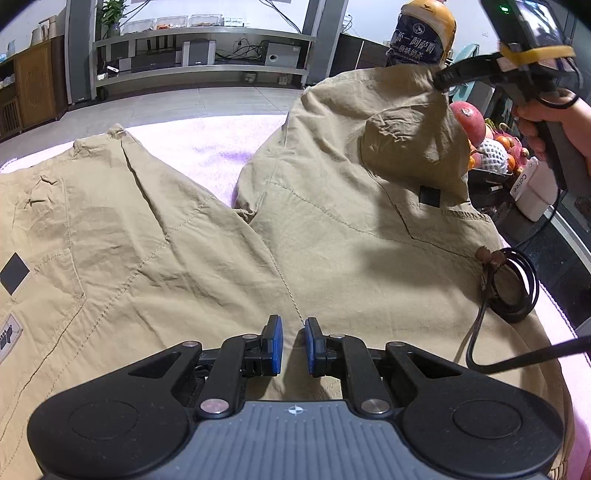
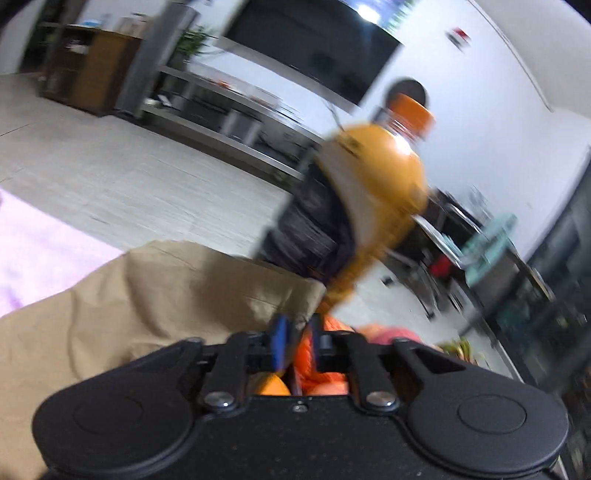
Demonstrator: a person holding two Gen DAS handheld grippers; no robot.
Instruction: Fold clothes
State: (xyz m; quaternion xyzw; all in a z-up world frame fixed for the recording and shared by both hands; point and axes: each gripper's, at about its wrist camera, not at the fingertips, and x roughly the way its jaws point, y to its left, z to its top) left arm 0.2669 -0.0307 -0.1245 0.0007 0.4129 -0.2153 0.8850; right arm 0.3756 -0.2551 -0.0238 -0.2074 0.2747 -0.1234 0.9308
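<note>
We see khaki garment [image 1: 192,236] spread over pink tabletop [image 1: 218,147]. Left claw [image 1: 293,345] low over near hem — blue pads slightly apart, nothing between. Right claw [image 1: 441,79] clamped on far corner of cloth, lifting it beside yellow bottle [image 1: 424,33]; right wrist view blurred. Black cable [image 1: 517,284] lies on fabric.

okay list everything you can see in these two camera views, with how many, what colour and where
Shorts: one, khaki, spread on the table, right leg lifted.
Table cover: one, pink, under the shorts.
Bottle: one, yellow with dark label, behind the lifted leg.
Fruit: several, red and orange, far right.
Cable: one, black, coiled on the right hem.
Left gripper: black, blue pads, over the shorts, slightly open.
Right gripper: pinching the lifted leg's edge.
</note>
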